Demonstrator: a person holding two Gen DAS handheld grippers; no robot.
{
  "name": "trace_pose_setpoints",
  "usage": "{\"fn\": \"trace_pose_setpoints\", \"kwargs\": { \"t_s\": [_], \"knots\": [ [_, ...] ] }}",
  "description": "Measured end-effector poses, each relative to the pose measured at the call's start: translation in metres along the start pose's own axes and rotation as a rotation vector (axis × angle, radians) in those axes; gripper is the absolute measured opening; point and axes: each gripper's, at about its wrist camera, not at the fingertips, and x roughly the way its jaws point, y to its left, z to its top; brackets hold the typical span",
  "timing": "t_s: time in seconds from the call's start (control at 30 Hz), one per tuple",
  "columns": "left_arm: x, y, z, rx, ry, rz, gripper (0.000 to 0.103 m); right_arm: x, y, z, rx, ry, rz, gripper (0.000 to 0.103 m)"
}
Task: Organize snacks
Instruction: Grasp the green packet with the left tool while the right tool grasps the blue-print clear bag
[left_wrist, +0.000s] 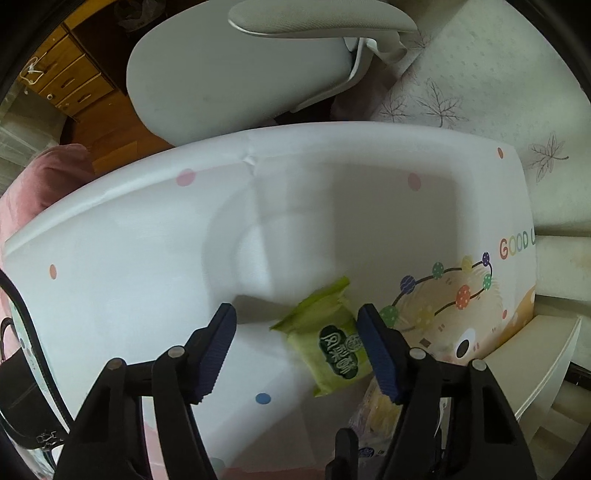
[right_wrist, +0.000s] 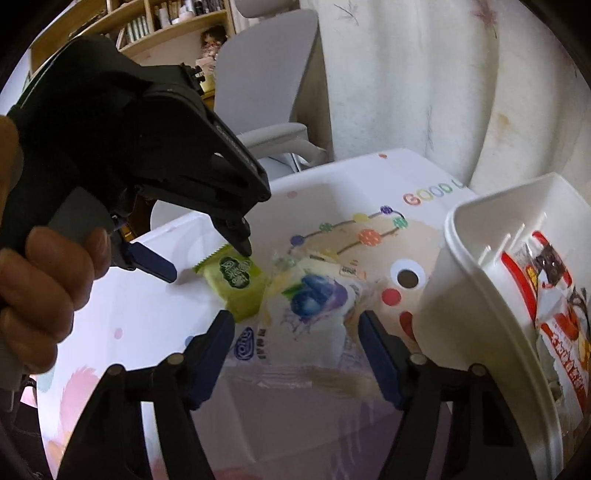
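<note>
Left wrist view: left tool (left_wrist: 297, 347) points down, jaws apart, green snack packet (left_wrist: 328, 343) on the white printed bench (left_wrist: 129, 280) between them, touching the right pad; grip unconfirmed.

Right wrist view: right tool (right_wrist: 296, 350) released, over a blueberry-print packet (right_wrist: 314, 306) beside the green one; white bin (right_wrist: 476, 273) right, holding a red-and-white packet (right_wrist: 557, 306).

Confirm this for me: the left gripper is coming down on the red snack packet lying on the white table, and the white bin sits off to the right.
Wrong colour. The packet under the left gripper is green, not red; the right wrist view shows it plainly. The red packaging is inside the white bin. The rest stands: it lies on the white table, bin to the right.
</note>
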Motion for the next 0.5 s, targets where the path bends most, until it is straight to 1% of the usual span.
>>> {"fn": "trace_pose_setpoints", "kwargs": {
  "t_s": [0.13,0.23,0.27,0.3,0.33,0.4,0.47,0.5],
  "knots": [
    [0.001,-0.009,0.0,0.022,-0.006,0.027,0.065,-0.001,-0.002,-0.001,-0.014,0.004,0.006,0.063],
    [0.0,-0.009,-0.002,0.018,-0.012,0.037,0.061,-0.002,-0.003,-0.002,-0.021,0.017,0.003,0.061],
    [0.0,-0.01,-0.003,0.014,-0.011,0.042,0.059,-0.003,-0.005,-0.002,-0.019,0.023,0.002,0.061],
    [-0.001,-0.011,-0.003,0.011,-0.012,0.049,0.057,-0.005,-0.006,-0.003,-0.036,0.016,0.045,0.06],
    [-0.001,-0.013,-0.006,0.009,-0.012,0.053,0.055,-0.006,-0.007,-0.003,-0.037,0.021,0.044,0.06],
    [-0.002,-0.015,-0.009,0.006,-0.017,0.063,0.048,-0.008,-0.009,-0.005,-0.042,0.036,0.044,0.059],
    [-0.003,-0.015,-0.014,0.003,-0.016,0.063,0.046,-0.012,-0.011,-0.008,-0.052,0.054,0.045,0.059],
    [-0.004,-0.015,-0.017,0.002,-0.016,0.061,0.043,-0.014,-0.012,-0.009,-0.057,0.061,0.046,0.059]
  ]
}}
